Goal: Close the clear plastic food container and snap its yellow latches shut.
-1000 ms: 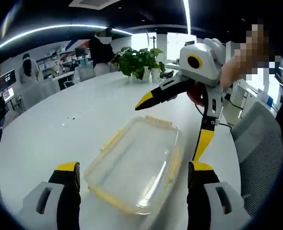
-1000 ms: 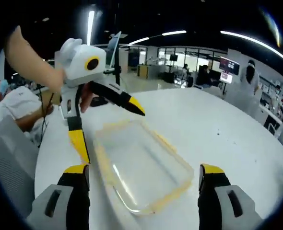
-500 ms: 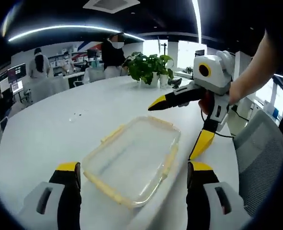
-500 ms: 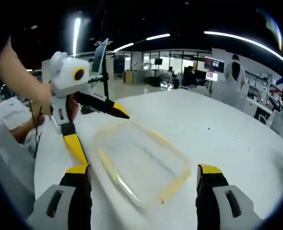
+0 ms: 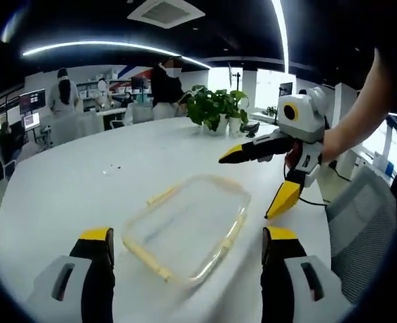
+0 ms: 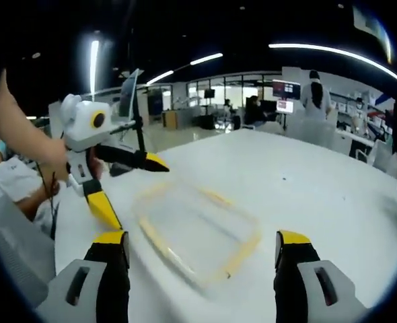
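A clear plastic food container [image 5: 185, 227] with yellow latches along its rim lies flat on the white table [image 5: 57, 188]; its lid looks to be on. One yellow latch [image 5: 162, 196] juts out from its far left side. My left gripper [image 5: 188, 235] hovers open just short of the container, its jaws wider than the box. The right gripper [image 5: 252, 183] hangs open above the container's far right corner, held by a hand. In the right gripper view the container [image 6: 198, 229] lies between the open jaws of my right gripper [image 6: 200, 237], and the left gripper [image 6: 135, 188] stands open at the left.
A potted plant [image 5: 215, 108] stands at the table's far side, with people standing behind it. A grey chair [image 5: 360, 222] sits by the table's right edge. A seated person [image 6: 13, 178] is beside the table in the right gripper view.
Both grippers have drawn back and up from the container, so it looks smaller and farther away. Both stayed open, and the container has not moved on the table.
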